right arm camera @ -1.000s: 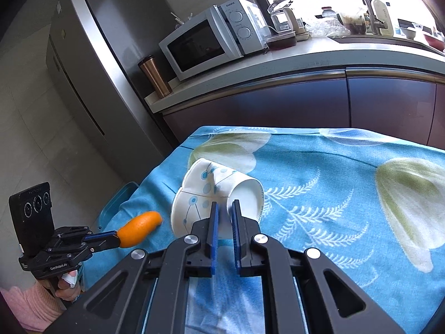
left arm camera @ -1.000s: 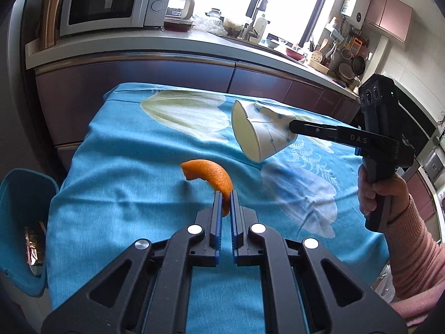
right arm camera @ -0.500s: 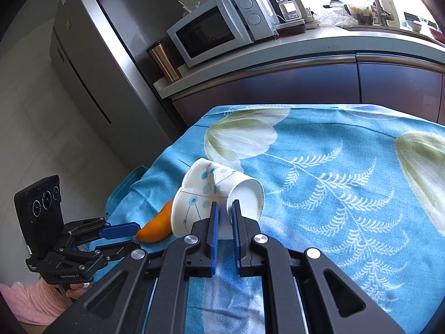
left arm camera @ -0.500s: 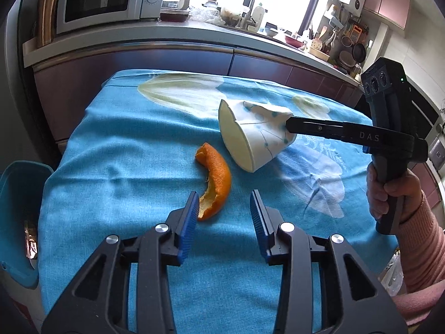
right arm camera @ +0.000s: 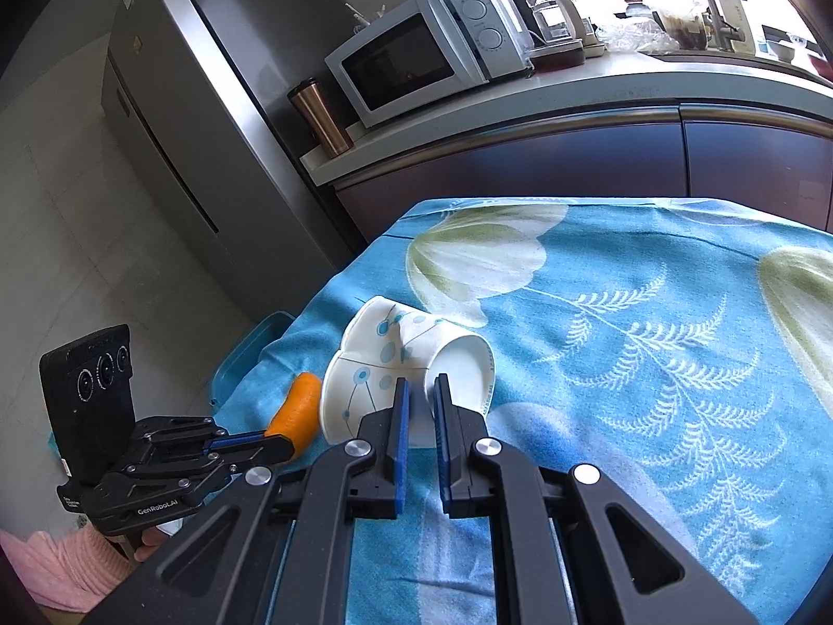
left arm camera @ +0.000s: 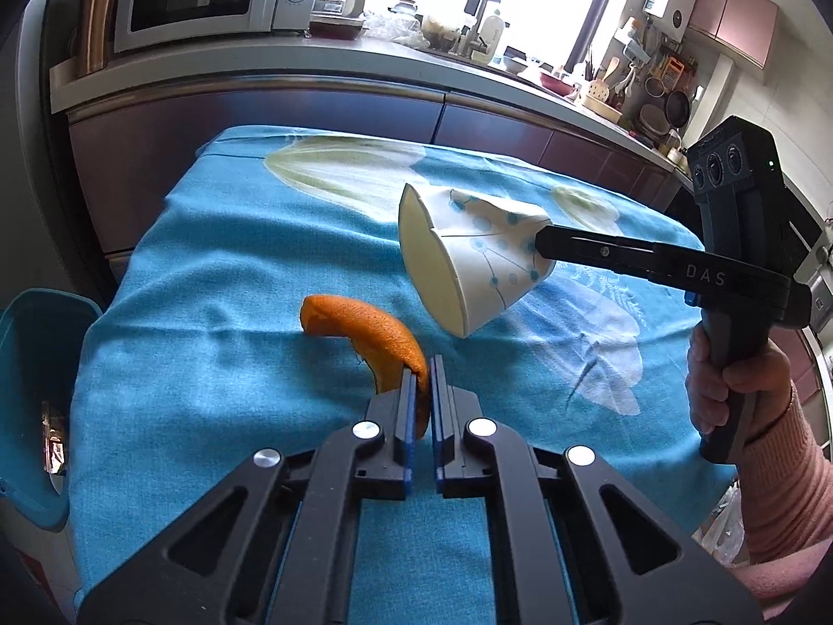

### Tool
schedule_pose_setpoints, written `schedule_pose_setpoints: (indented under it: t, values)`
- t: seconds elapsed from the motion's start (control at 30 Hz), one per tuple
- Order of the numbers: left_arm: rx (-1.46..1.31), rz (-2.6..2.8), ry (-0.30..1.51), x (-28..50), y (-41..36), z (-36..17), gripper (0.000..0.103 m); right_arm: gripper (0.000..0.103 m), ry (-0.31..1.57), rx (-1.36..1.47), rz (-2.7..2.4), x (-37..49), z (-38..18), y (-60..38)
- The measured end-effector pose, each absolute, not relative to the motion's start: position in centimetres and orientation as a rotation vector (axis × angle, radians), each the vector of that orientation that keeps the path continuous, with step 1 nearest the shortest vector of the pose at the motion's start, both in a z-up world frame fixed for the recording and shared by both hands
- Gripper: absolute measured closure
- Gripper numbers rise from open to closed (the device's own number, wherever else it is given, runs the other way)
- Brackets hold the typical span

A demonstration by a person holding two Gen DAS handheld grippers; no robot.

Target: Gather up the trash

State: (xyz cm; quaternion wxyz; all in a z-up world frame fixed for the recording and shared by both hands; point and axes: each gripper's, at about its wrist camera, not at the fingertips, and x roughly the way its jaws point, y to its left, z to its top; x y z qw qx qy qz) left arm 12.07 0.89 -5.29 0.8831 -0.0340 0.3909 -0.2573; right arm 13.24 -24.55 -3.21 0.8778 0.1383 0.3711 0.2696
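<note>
**Peel and cup both gripped, bin waiting at the left**

The left gripper (left arm camera: 423, 383) has just closed its jaws again, and the peel (left arm camera: 364, 330) is now pinched between the blue pads by its near end; the rest of the orange curve sticks out ahead over the blue cloth (left arm camera: 208, 364). Gripping one end suits a thin, bent strip: the pads meet on its flat faces, so it should not roll out.

The right gripper (right arm camera: 419, 406) has its jaws nearly together on the cup (right arm camera: 375, 364), a crumpled white paper one with blue dots. From the left wrist view the cup hangs on its side above the surface, mouth turned toward the left gripper, held by its squashed base end. A crushed wall gives the narrow jaws something thin to bite, which a round cup would not.

A teal bin (left arm camera: 31, 364) stands off the left edge of the surface, with something shiny in it. Both pieces are probably headed there, and the peel is nearer. The likeliest trouble is the soft peel slipping free on the way.
</note>
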Motion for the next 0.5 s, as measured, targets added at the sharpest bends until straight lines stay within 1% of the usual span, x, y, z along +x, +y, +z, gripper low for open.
schedule_pose_setpoints:
  t: [0.3, 0.5]
  values:
    - [-0.096, -0.491, 0.747, 9.6, 4.2, -2.9, 0.098, 0.095, 0.754, 0.296, 0.614, 12.7, -2.3, -22.1]
    - [-0.101, -0.456, 0.734, 8.5, 6.1, -2.3, 0.098, 0.095, 0.751, 0.298, 0.642, 12.4, -2.1, -20.5]
